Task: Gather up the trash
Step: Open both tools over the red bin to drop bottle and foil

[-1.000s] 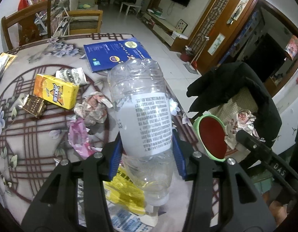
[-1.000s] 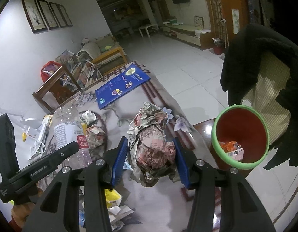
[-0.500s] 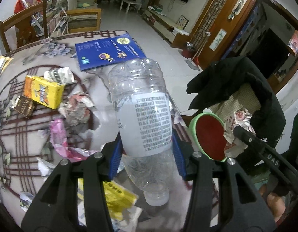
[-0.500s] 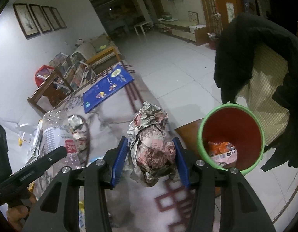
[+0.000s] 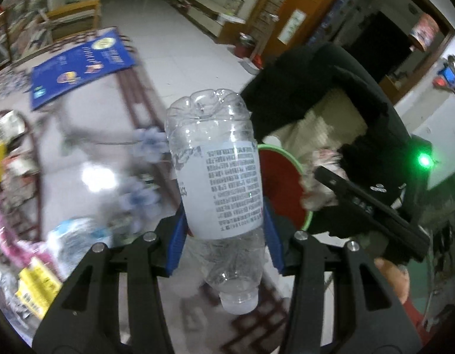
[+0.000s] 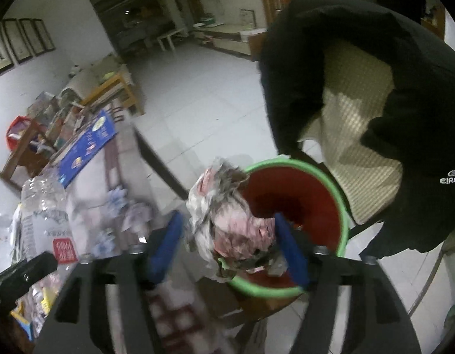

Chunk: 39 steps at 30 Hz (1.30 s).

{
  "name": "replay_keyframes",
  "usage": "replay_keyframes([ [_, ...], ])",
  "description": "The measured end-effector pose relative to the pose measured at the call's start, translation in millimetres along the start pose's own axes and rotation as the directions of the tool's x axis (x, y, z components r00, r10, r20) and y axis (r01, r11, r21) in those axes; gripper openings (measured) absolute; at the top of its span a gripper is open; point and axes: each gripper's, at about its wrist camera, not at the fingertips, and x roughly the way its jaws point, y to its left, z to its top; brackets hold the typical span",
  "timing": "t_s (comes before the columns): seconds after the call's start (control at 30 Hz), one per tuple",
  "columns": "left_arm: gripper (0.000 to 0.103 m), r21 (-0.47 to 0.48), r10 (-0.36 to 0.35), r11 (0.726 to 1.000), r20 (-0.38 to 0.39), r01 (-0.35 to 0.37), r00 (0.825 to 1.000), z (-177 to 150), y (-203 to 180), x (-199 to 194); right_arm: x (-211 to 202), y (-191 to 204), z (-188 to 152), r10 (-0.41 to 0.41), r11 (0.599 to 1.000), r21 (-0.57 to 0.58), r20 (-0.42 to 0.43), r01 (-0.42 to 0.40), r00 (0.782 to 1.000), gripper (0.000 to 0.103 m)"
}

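My left gripper (image 5: 224, 236) is shut on a clear plastic bottle (image 5: 221, 177) with a white label, its neck toward the camera, held over the table's right edge. Just beyond it stands a red bin with a green rim (image 5: 286, 194). In the right wrist view, a crumpled paper wad (image 6: 227, 230) hangs over the near left rim of the bin (image 6: 339, 194). My right gripper (image 6: 227, 250) is opening, and its blue pads (image 6: 165, 244) stand apart from the wad. The bottle (image 6: 44, 215) also shows at the left of that view.
A black jacket (image 6: 404, 103) drapes a chair right behind the bin. On the patterned table (image 5: 88, 153) lie a blue booklet (image 5: 80, 65), a yellow packet (image 5: 35, 289), a pink wrapper (image 5: 9, 244) and more scraps. White tiled floor (image 6: 198, 94) lies beyond.
Both grippers swung right, off the table toward the bin. The right jaws widened and let go of the paper wad over the bin's rim. The left still holds the bottle.
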Motion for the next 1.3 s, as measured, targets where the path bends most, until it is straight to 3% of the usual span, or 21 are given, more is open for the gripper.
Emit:
replay_keyframes([
  [0.17, 0.046, 0.063, -0.049, 0.997, -0.049, 0.052, 0.998, 17.4, -34.3, 42.3, -6.3, -33.9, 8.5, -0.033, 0.997, 0.067, 0.044, 0.03, 0.998, 0.082],
  [0.4, 0.046, 0.181, -0.089, 0.978, -0.074, 0.101, 0.993, 38.2, -86.2, 94.5, -22.5, -70.5, 2.9, -0.126, 0.987, 0.11, 0.067, 0.118, 0.99, 0.085],
  [0.43, 0.047, 0.205, -0.087, 0.974, -0.065, 0.099, 0.994, 40.2, -94.7, 100.8, -23.1, -76.7, 1.0, -0.133, 0.984, 0.124, 0.06, 0.125, 0.989, 0.085],
  [0.53, 0.066, 0.236, -0.105, 0.965, -0.057, 0.115, 0.993, 43.3, -108.3, 108.7, -26.1, -89.3, -4.3, -0.151, 0.977, 0.161, 0.05, 0.141, 0.987, 0.085],
  [0.67, 0.068, 0.242, -0.122, 0.962, -0.049, 0.13, 0.991, 45.0, -111.9, 102.6, -31.4, -91.9, -8.0, -0.158, 0.973, 0.176, 0.047, 0.147, 0.986, 0.085],
  [0.8, 0.068, 0.221, -0.098, 0.97, -0.011, 0.098, 0.995, 39.1, -94.0, 77.2, -35.4, -77.9, -9.5, -0.136, 0.98, 0.152, 0.055, 0.127, 0.989, 0.085],
  [0.93, 0.068, 0.125, -0.053, 0.991, 0.051, 0.047, 0.997, 31.6, -57.7, 37.9, -34.9, -45.6, -10.1, -0.089, 0.992, 0.09, 0.054, 0.084, 0.995, 0.085],
  [1.07, 0.068, 0.047, 0.034, 0.998, 0.108, -0.039, 0.994, 16.4, -14.7, -9.0, -32.8, -5.2, -13.5, -0.024, 1.0, 0.01, 0.039, 0.023, 0.999, 0.085],
  [1.2, 0.068, -0.08, 0.125, 0.99, 0.119, -0.116, 0.985, -8.7, 39.0, -51.8, -32.3, 47.0, -24.3, 0.046, 0.994, -0.101, 0.013, -0.044, 0.999, 0.085],
  [1.3, 0.068, -0.21, 0.211, 0.959, 0.089, -0.189, 0.973, -40.5, 87.7, -84.0, -30.9, 91.1, -38.8, 0.098, 0.978, -0.185, -0.019, -0.1, 0.995, 0.085],
])
